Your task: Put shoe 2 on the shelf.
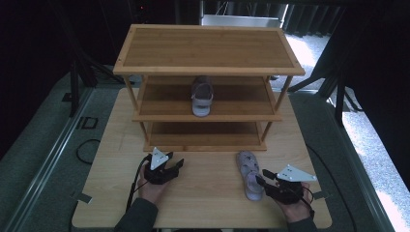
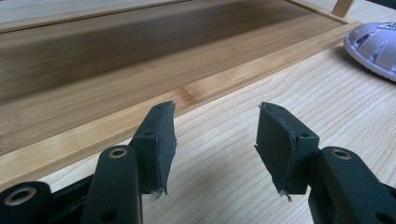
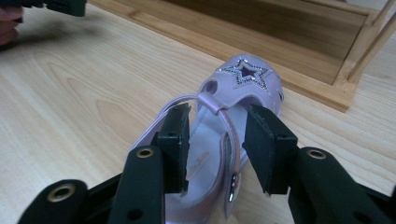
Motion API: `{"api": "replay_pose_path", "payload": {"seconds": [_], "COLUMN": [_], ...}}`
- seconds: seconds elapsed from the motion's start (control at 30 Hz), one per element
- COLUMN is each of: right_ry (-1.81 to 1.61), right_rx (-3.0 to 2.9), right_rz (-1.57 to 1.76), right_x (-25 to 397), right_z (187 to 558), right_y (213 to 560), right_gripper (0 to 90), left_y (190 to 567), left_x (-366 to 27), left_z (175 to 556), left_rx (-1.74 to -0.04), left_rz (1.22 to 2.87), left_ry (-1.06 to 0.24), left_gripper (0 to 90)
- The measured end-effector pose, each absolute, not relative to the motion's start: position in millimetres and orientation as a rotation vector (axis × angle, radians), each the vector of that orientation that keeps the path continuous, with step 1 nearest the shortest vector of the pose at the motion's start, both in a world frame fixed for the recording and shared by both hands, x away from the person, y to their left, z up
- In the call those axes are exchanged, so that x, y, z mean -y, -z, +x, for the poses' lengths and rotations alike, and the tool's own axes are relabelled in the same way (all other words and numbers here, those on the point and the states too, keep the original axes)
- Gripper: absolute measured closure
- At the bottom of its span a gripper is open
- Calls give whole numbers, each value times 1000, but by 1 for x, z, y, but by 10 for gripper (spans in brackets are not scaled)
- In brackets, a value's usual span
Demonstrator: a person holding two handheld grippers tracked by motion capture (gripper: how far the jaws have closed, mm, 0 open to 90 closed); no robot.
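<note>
Our right gripper (image 3: 215,140) holds its jaws wide around the heel strap of the lilac sandal (image 1: 249,174), low right of centre on the desk (image 1: 208,188). It looks light, soft and bendy; we'd pinch the firmer heel. Left gripper (image 2: 215,140) waits wide, empty.

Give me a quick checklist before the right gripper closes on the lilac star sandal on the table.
1. Right gripper jaws open: ok.
2. Jaws straddle the heel end of the lilac star sandal: ok.
3. Pads low enough for a firm grip: cannot tell.
4. Left gripper open, apart from the sandal: ok.
5. Matching sandal already on the middle shelf of the three-tier bamboo rack, space beside it: ok.
</note>
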State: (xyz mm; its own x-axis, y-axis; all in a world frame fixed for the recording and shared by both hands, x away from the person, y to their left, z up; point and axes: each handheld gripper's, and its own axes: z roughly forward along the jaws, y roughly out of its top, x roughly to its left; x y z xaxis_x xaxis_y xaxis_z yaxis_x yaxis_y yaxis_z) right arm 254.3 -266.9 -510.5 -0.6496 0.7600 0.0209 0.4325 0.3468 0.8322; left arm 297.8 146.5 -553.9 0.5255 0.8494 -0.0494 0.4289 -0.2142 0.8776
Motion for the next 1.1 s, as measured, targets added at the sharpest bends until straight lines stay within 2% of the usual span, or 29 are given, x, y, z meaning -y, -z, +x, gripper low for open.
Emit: {"api": "replay_pose_path", "payload": {"seconds": [0.3, 0.6, 1.1], "right_ry": [-1153, -1095, -1107], "right_rx": [-2276, -2308, -2248], "right_rz": [1072, 1076, 1064], "right_x": [258, 251, 252], "right_z": [269, 276, 274], "right_y": [517, 522, 518], "right_gripper": [592, 742, 794], "left_y": [554, 554, 554], "left_x": [-147, -147, -147], "left_z": [298, 298, 298], "left_rx": [-1058, -1059, -1060], "left_rz": [1834, 1831, 1829], "left_ry": [-568, -568, -567], "left_gripper": [476, 476, 477]}}
